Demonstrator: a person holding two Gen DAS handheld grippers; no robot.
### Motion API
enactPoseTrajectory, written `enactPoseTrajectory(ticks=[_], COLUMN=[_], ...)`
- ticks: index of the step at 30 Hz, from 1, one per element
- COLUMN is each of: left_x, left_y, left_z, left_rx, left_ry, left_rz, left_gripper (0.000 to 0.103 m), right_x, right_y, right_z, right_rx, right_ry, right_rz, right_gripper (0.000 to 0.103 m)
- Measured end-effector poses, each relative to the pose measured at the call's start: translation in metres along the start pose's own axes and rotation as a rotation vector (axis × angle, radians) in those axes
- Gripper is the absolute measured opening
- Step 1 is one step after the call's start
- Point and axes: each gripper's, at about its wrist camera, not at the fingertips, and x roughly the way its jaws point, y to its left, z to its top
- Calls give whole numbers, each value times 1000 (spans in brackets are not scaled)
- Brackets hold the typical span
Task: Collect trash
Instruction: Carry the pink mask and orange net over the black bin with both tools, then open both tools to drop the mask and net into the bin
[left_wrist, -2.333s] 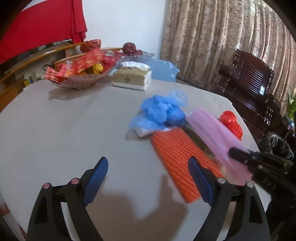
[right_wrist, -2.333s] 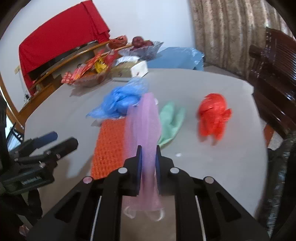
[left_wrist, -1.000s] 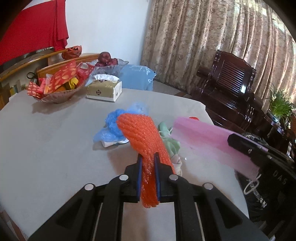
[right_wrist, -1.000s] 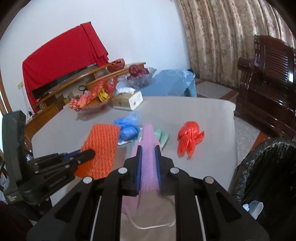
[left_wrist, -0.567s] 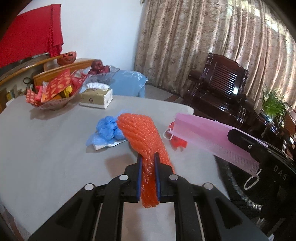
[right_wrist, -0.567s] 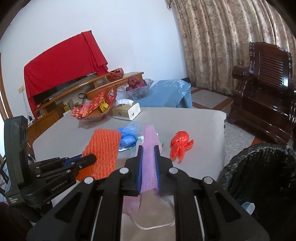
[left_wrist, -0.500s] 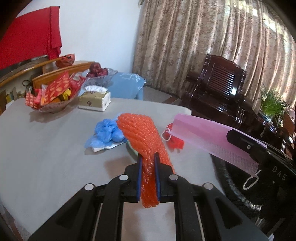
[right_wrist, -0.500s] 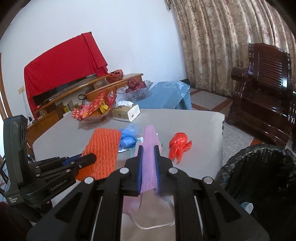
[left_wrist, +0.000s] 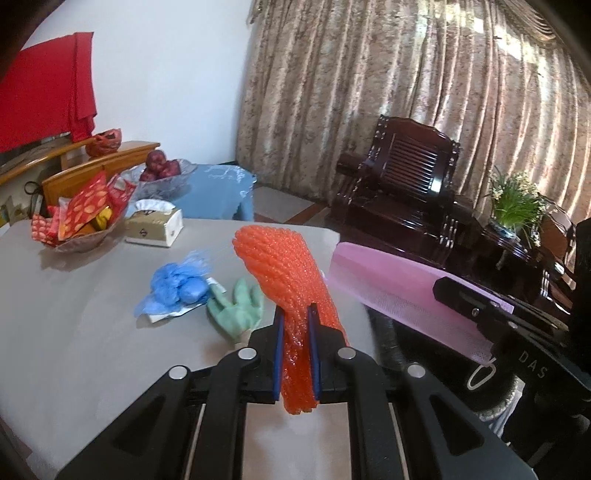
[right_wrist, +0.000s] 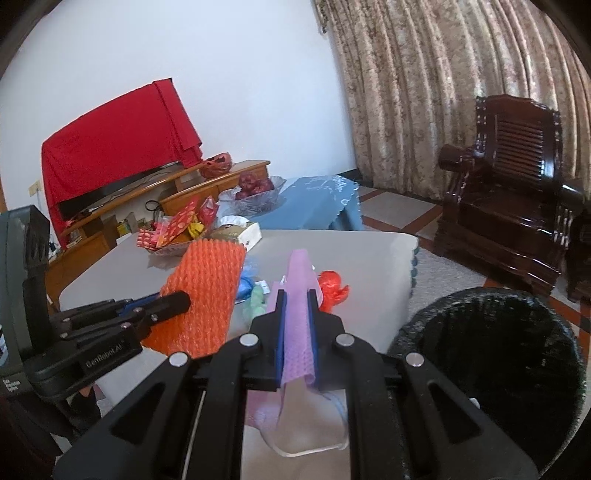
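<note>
1. Left wrist view: the left gripper (left_wrist: 295, 332) is clamped on an orange foam net (left_wrist: 288, 280), which rises lifted above the grey table (left_wrist: 74, 332).
2. On the table beyond lie a green glove (left_wrist: 236, 308), a blue plastic bundle (left_wrist: 177, 288), a tissue box (left_wrist: 155, 227) and a snack basket (left_wrist: 81, 225).
3. At right, the right gripper (left_wrist: 461, 295) holds a pink face mask (left_wrist: 399, 295) crossing in front of a dark wooden armchair (left_wrist: 406, 177).
4. Right wrist view: the right gripper (right_wrist: 297, 314) is closed on the pink face mask (right_wrist: 299, 280), its ear loop hanging below.
5. The left gripper (right_wrist: 162, 301) with the orange foam net (right_wrist: 203, 295) blocks the table's left part; a red plastic bag (right_wrist: 334, 288) lies just beyond the mask.
6. A black-lined trash bin (right_wrist: 491, 350) stands open on the floor at lower right, beside the table's edge.
</note>
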Motion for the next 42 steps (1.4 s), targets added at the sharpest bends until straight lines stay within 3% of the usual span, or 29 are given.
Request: enactPoseTrajectory(ticks=[20,33,42], left_x=[34,93,124], left_y=[-116,-190,-217], left_z=[8,-14,-27], left_rx=[149,244,273], left_ry=[-1,85,146], left_rz=[-163,-265,-295], left_gripper=[12,12,12], right_x=[-69,-81,-73], right_y=[-100,-166,-194], right_z=[-16,-52,-69], right_rx=[60,142,188], right_ry=[-24,34,69], right_rz=[-241,-365,-412], right_gripper=[10,10,12])
